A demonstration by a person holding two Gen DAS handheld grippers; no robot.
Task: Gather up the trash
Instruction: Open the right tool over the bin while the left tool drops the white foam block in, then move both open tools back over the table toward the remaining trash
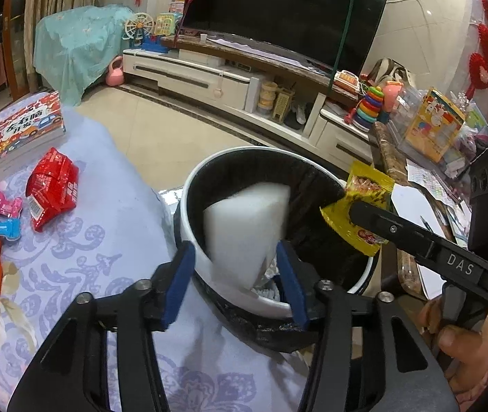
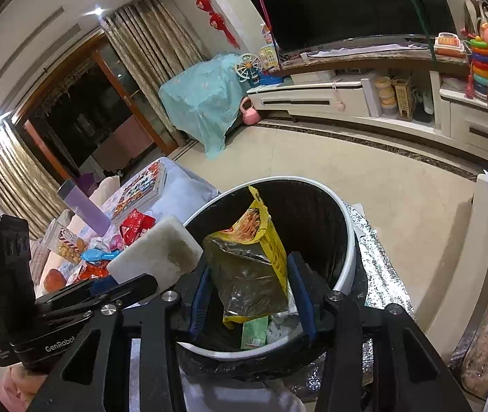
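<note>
While both grippers are hovering over the white-rimmed round bin with the black liner (image 1: 189, 237), the left gripper (image 1: 233, 274) is standing about half open, its blue pads spread wider than the white foam block (image 1: 244, 230) that is sitting loose between them over the bin mouth. At the 3 o'clock side of the left view, the right gripper (image 2: 250, 295) is likewise standing part open around the crumpled yellow snack wrapper (image 2: 254, 261), though I cannot tell whether its pads are touching it. Red snack packets (image 1: 51, 187) are lying at 9 o'clock on the lilac patterned tablecloth (image 1: 113, 226).
</note>
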